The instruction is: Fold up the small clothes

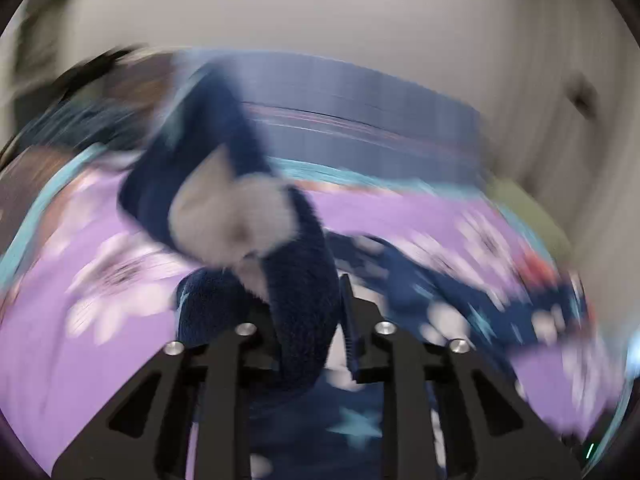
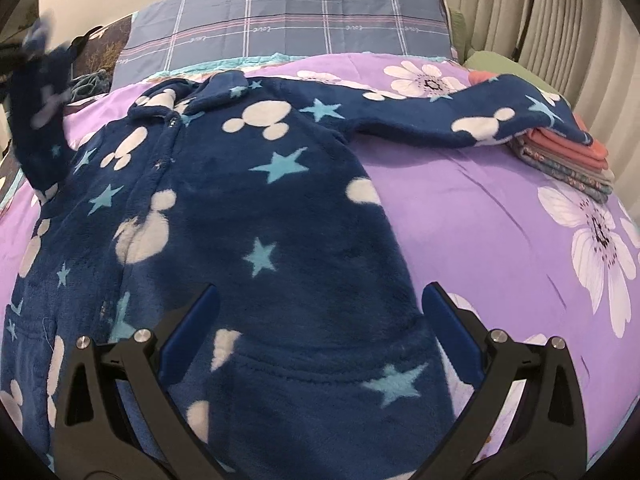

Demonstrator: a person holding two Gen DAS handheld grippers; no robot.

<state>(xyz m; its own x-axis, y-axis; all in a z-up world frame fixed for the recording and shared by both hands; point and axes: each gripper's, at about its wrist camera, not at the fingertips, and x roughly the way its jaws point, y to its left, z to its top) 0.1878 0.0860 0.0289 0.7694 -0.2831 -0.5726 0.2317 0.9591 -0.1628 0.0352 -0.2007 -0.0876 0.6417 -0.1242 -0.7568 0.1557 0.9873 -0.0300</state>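
A navy fleece garment [image 2: 248,208] with white mouse-head shapes and teal stars lies spread front-up on the purple floral bedspread [image 2: 480,216]. Its right sleeve [image 2: 492,120] stretches out to the right. My right gripper [image 2: 320,304] is open, its blue-padded fingers [image 2: 192,328] straddling the garment's lower right part above a pocket seam. My left gripper [image 1: 308,312] is shut on the garment's left sleeve [image 1: 240,208] and holds it lifted; that view is motion-blurred. The lifted sleeve also shows at the far left of the right wrist view [image 2: 40,120].
A blue plaid pillow [image 2: 288,20] lies at the head of the bed. A stack of folded pink and patterned clothes [image 2: 568,156] sits at the right edge, under the sleeve's cuff. Curtains [image 2: 520,4] hang at the back right.
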